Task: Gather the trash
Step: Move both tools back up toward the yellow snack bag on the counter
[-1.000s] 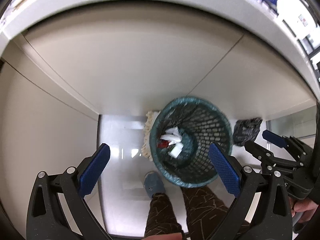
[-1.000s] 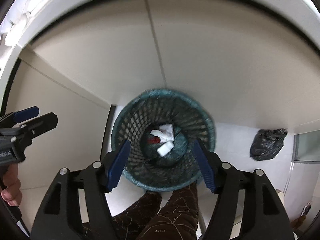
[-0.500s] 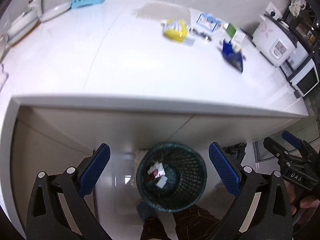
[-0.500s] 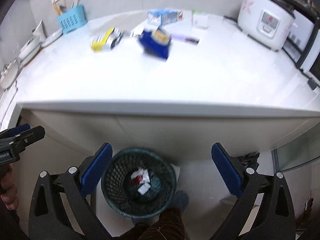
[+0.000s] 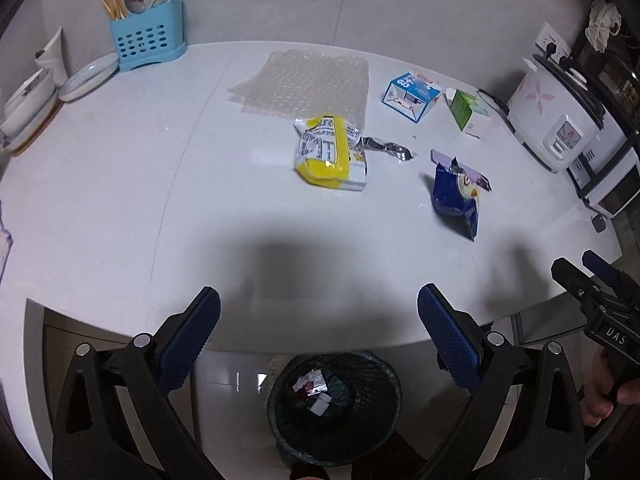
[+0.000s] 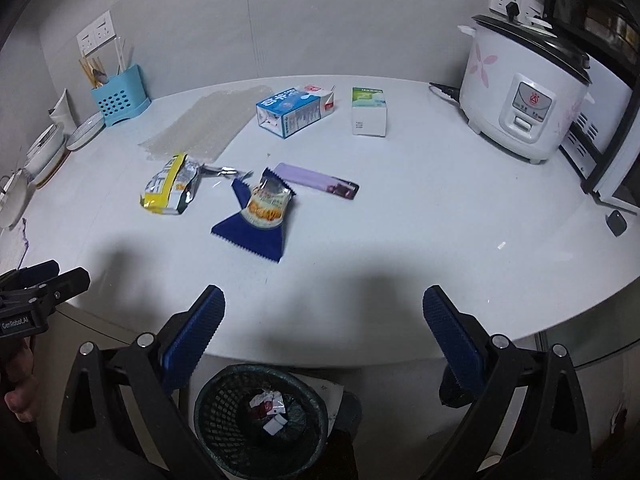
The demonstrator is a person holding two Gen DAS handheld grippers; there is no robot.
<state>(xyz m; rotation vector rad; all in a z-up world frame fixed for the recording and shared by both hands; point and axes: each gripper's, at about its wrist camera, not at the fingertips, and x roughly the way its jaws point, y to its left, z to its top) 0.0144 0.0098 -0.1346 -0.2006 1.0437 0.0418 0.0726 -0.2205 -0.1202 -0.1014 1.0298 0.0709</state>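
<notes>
Both grippers hover above the near edge of a white countertop (image 5: pixel 120 200), each spread wide with nothing between its blue pads. The left gripper (image 5: pixel 319 322) and the right gripper (image 6: pixel 324 322) point across the counter toward the scattered trash.

A yellow snack wrapper (image 5: pixel 330 152) lies near the middle of the counter, with a crumpled strip of silver foil (image 5: pixel 386 148) touching its right side. To the right of that sits a dark blue snack bag (image 6: pixel 258 216), and just behind it a flat purple packet (image 6: pixel 316 178). Farther back a blue-and-white carton (image 6: pixel 294 111) lies on its side, and a green-and-white box (image 6: pixel 369 111) stands upright near it. A sheet of bubble wrap (image 5: pixel 304 80) lies flat toward the rear, its near corner touching the yellow wrapper.

On the floor below the counter's edge stands a dark mesh wastebasket (image 6: pixel 218 420), holding a few scraps of white and red paper.

A white rice cooker (image 6: pixel 524 96) stands at the right rear, and a light blue utensil holder (image 5: pixel 148 38) at the left rear beside stacked dishes.
</notes>
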